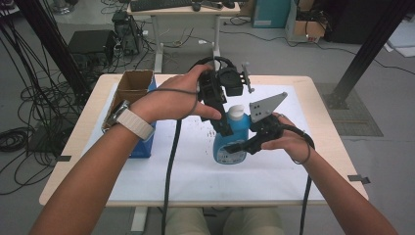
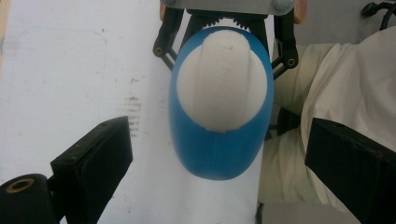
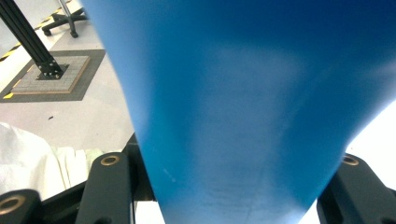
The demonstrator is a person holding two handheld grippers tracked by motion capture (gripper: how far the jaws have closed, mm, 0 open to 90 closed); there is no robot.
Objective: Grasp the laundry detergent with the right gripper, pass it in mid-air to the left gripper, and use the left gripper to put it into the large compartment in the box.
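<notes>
You had the blue bottle [image 1: 229, 142] standing upright near the middle of the white sheet [image 1: 195, 166] that covered the table [image 1: 73, 147], with its white cap [image 1: 236, 112] pointing up. Your right gripper [image 1: 240, 147] came in from the right side and clamped the lower body of the bottle; in the right gripper view the blue wall [image 3: 233, 107] sat tight between the two black jaws, touching both, so that tool was grasping the bottle. Your right hand [image 1: 286, 142] wrapped the handle just beside the bottle, and the grey three-cornered plate [image 1: 266, 106] on top of that gripper stood next to the cap. Your left gripper [image 1: 222, 122] hung above the bottle, pointing steeply down, with one jaw tip beside the bottle's shoulder. In the left gripper view you looked straight down on the cap [image 2: 222, 84] and the blue shoulder [image 2: 219, 154] below it, and the jaws stood wide apart on either side, not touching the bottle, so that tool was released. Past the bottle in that same view, the right gripper [image 2: 224, 28] showed at the far side of the bottle. Your left hand [image 1: 171, 100], with a pale watch strap [image 1: 134, 123] on the wrist, held its gripper over the sheet. An open cardboard box [image 1: 131, 88] rested on the table's left part, well apart from the bottle, with a blue box [image 1: 144, 144] just beside it.
</notes>
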